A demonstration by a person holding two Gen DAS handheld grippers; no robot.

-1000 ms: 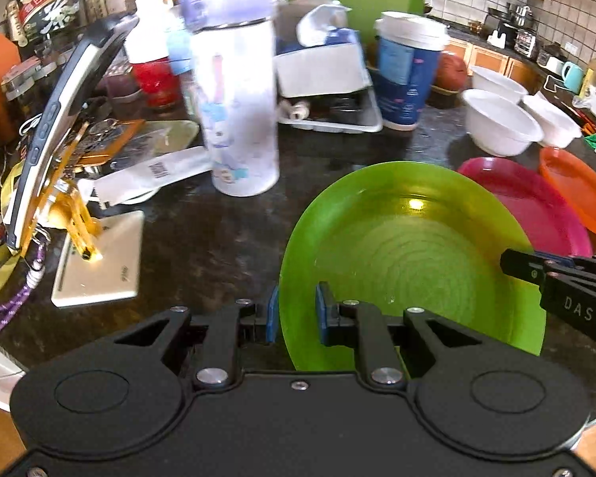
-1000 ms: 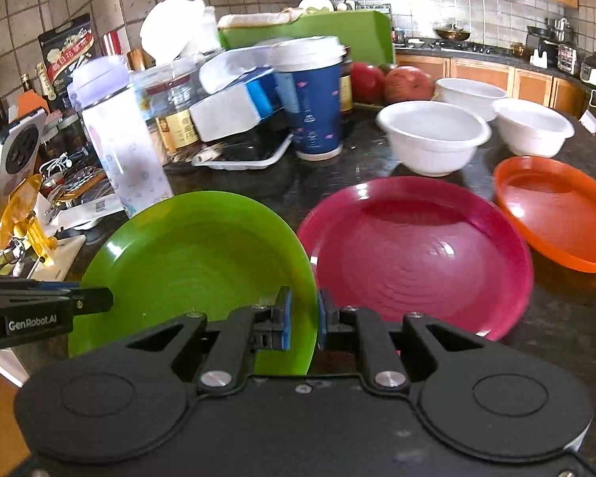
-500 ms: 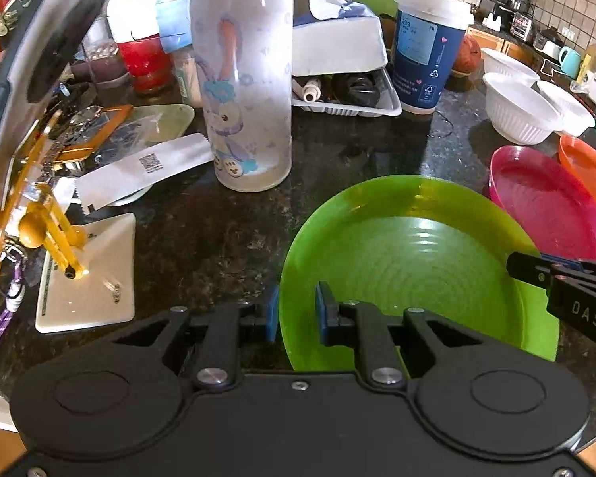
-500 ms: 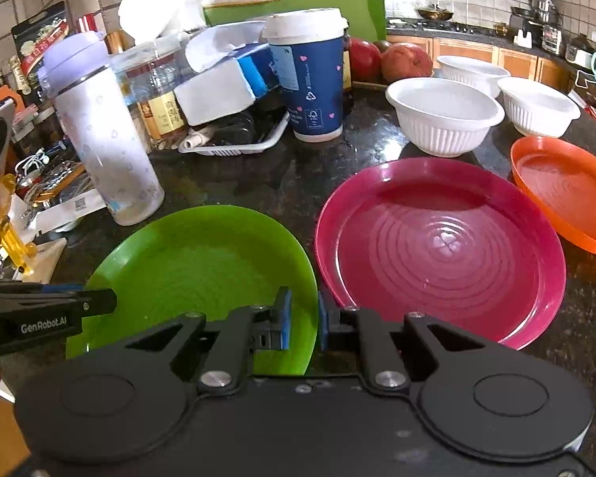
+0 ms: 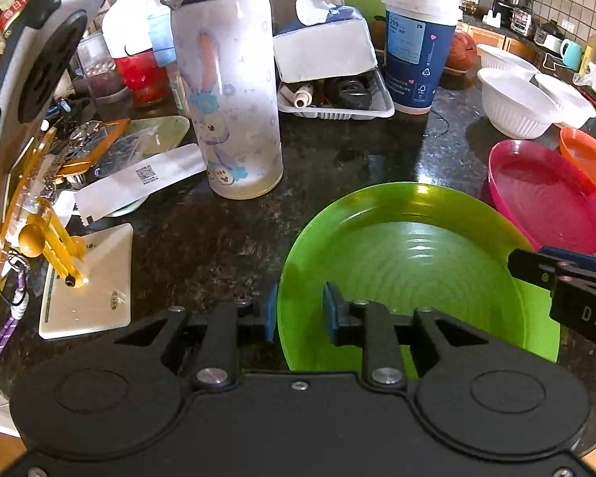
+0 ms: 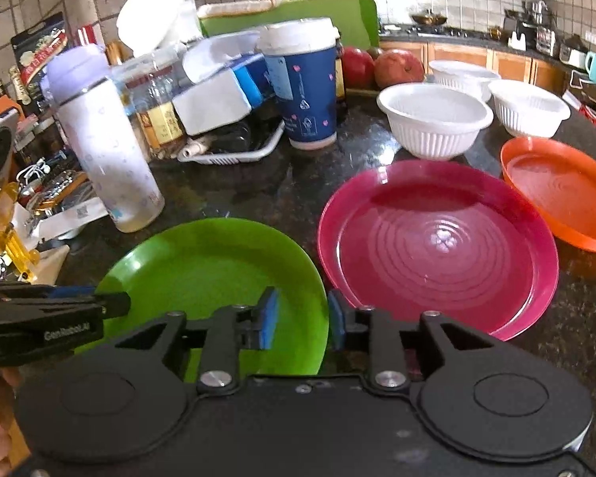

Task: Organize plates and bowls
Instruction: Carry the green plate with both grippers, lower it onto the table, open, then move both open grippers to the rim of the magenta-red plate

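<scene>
Nearest to you, your left gripper has just been opening: its blue pads now stand a little apart on either side of the near left rim of the green plate, with a gap showing, so it no longer pinches the rim. Your right gripper has just been opening too; its pads straddle the plate's right rim with daylight between pad and plastic, so it has hold of nothing. The green plate lies flat on the dark counter, between the two grippers.

Just beyond, to the right, the pink plate sits on the counter with its near left edge close beside the green one; whether the two touch you cannot tell. The orange plate lies next to it, further right.

Behind the plates stand three white bowls, grouped closely. To the left, a tall bottle with a rabbit print stands upright, and behind it a blue paper cup beside a white tray of odds and ends.
</scene>
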